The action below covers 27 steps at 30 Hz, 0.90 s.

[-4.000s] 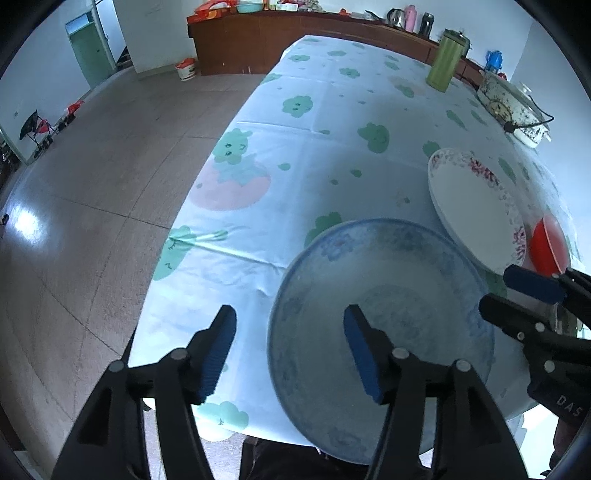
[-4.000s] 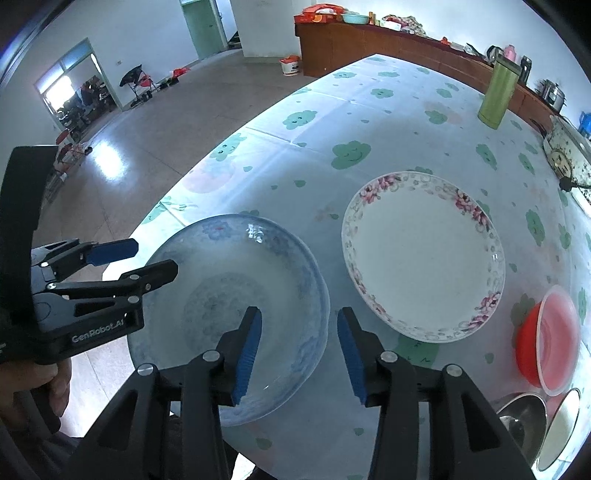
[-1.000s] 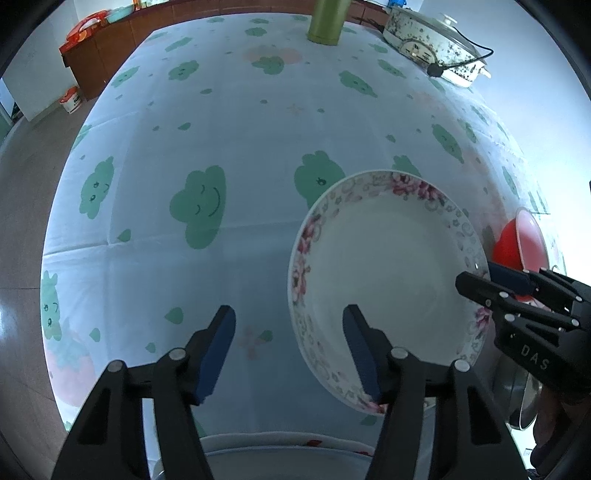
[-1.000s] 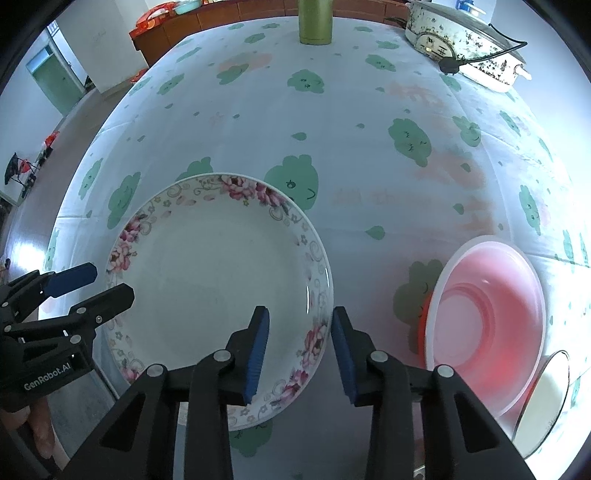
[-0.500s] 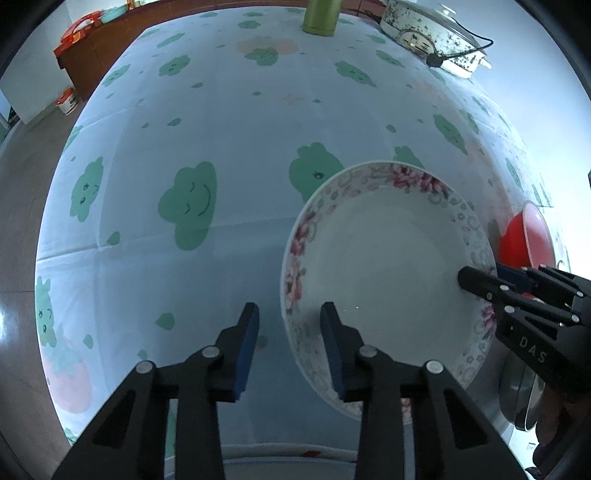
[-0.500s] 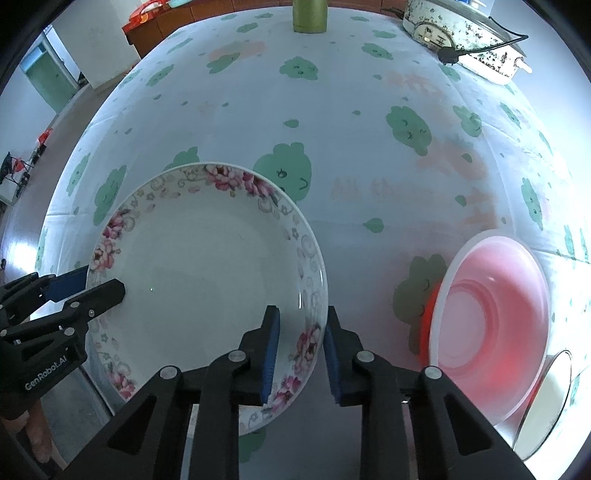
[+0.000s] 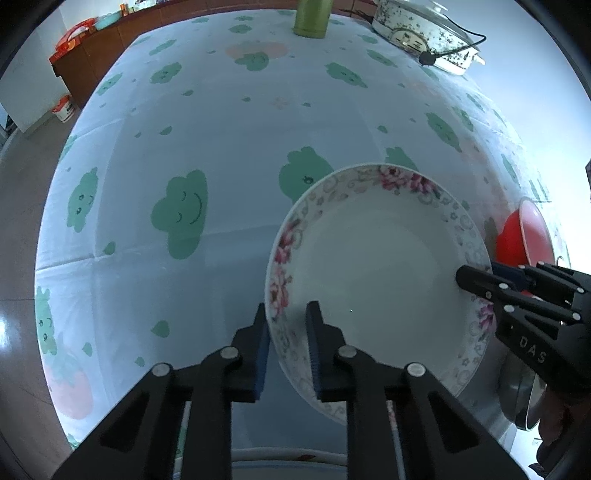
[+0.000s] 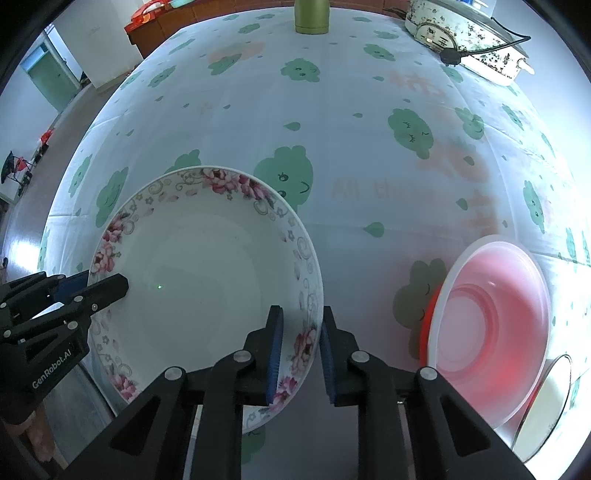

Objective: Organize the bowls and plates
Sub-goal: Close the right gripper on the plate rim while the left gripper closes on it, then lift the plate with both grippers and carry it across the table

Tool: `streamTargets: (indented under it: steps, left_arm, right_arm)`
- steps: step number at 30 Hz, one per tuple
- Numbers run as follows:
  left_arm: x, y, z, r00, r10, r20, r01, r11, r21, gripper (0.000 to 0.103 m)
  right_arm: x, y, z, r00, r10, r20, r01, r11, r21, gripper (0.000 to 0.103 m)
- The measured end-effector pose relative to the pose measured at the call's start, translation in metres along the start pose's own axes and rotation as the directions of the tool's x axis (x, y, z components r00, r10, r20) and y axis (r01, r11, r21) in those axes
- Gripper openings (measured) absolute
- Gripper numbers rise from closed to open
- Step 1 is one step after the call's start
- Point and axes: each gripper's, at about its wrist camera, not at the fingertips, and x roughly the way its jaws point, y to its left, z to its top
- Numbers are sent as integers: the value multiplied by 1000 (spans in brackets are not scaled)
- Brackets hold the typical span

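Observation:
A white plate with a pink flower rim point(image 7: 376, 273) lies on the table near its front edge; it also shows in the right wrist view point(image 8: 207, 280). My left gripper point(image 7: 286, 332) is shut on the plate's left rim. My right gripper point(image 8: 301, 343) is shut on the plate's right rim. Each gripper shows in the other's view, the right one point(image 7: 476, 275) and the left one point(image 8: 107, 286). A red and pink bowl point(image 8: 491, 325) sits to the right of the plate. The rim of another plate point(image 7: 295, 458) shows under my left gripper.
The table wears a pale cloth with green clouds point(image 7: 229, 155). A green flask point(image 8: 311, 14) and a white electric cooker with a cord point(image 8: 465, 37) stand at the far side. A metal bowl and a white bowl point(image 8: 546, 413) sit at the right front edge.
Both grippers have narrowed from open onto the flowered plate's opposite rims. Four seconds ago they were at a blue plate further left.

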Motion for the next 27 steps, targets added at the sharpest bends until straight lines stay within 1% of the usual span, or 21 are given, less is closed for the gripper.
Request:
streamTargets:
  steps: [13, 27]
  left_arm:
    - [-4, 3, -3, 1000, 20, 8, -19, 1000, -3, 15]
    - [-17, 4, -1, 999, 32, 33, -32, 999, -14, 15]
  right_arm:
    - [-1, 2, -1, 1000, 11, 1, -11, 1000, -20, 17]
    - [-14, 4, -4, 1000, 18, 25, -16, 999, -49, 17]
